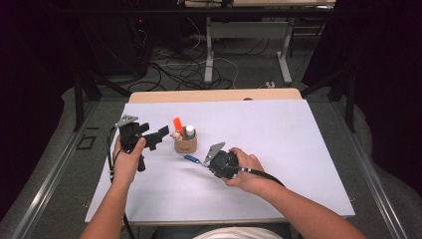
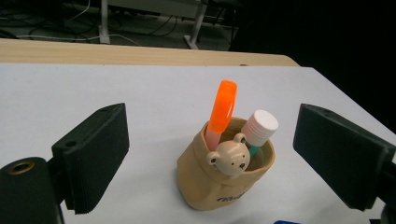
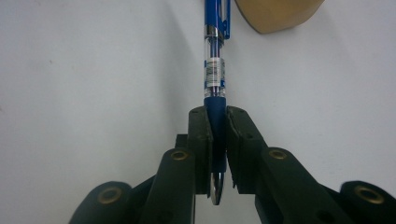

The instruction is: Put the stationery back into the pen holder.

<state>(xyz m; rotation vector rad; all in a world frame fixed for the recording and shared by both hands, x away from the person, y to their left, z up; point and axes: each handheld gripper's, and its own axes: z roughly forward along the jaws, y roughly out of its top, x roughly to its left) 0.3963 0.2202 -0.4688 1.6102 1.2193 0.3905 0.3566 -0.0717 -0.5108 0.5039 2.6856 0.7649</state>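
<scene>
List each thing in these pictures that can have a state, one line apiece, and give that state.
left gripper: open, jaws wide on either side of the cup, touching nothing.
right gripper: shut on the blue pen.
blue pen: clamped at its grip end, pointing toward the cup.
fabric pen cup: upright on the white table, holding pens.
orange highlighter: standing in the cup, capped.
white-capped pen: standing in the cup, capped.
</scene>
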